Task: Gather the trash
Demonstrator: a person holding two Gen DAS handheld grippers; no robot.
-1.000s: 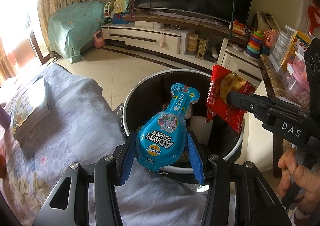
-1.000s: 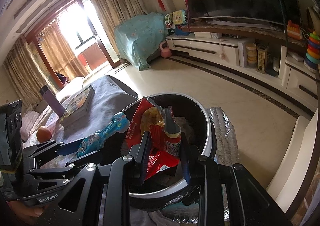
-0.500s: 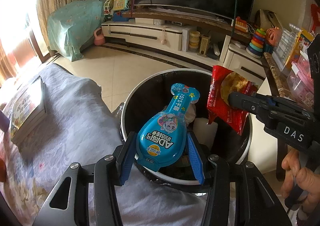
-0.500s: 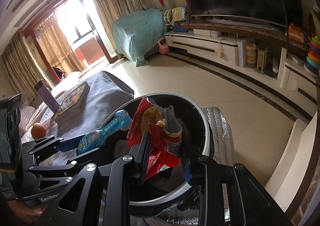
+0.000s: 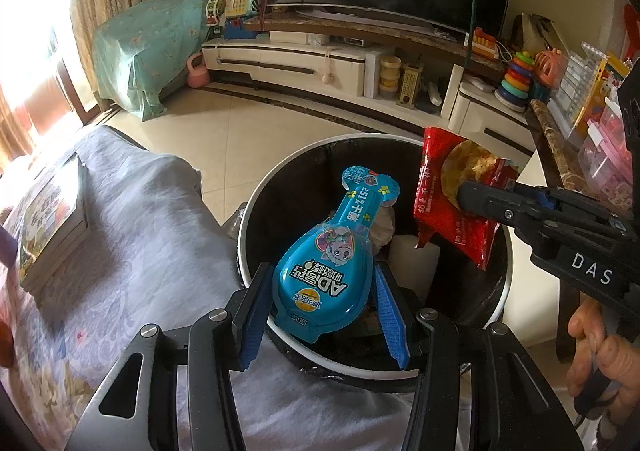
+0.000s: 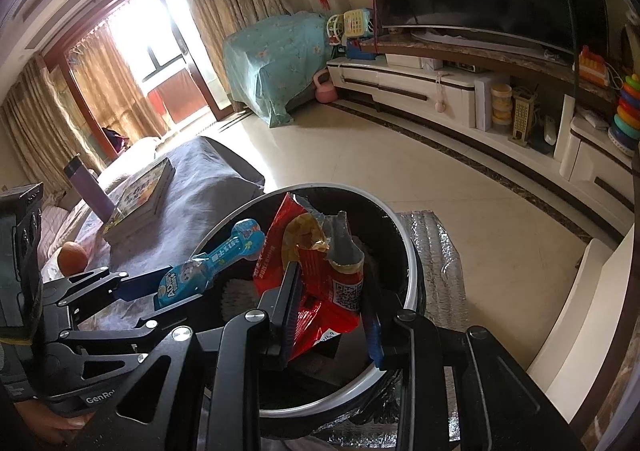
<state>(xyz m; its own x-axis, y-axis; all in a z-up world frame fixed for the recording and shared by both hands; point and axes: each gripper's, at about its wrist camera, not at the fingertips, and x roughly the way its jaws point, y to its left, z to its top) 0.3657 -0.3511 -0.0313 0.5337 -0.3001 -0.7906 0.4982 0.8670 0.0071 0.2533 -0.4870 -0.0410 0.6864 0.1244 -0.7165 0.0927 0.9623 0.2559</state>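
Observation:
My left gripper (image 5: 320,311) is shut on a blue bone-shaped snack packet (image 5: 326,263) and holds it over the near rim of a round black trash bin with a white rim (image 5: 248,219). My right gripper (image 6: 332,311) is shut on a torn red snack wrapper (image 6: 320,291) and holds it above the same bin (image 6: 404,243). The red wrapper (image 5: 452,199) and the right gripper (image 5: 520,207) show at the right of the left wrist view. The blue packet (image 6: 212,263) and the left gripper (image 6: 152,291) show at the left of the right wrist view. White paper trash (image 5: 412,255) lies inside the bin.
A table under a grey cloth (image 5: 132,219) stands left of the bin, with a stack of books (image 5: 52,219), a purple bottle (image 6: 88,187) and an orange (image 6: 72,257). A TV cabinet (image 5: 320,63) with toys lines the far wall. A silver mat (image 6: 440,263) lies beside the bin.
Both grippers have moved a little forward over the bin with their wrappers still held. Neither has let go.

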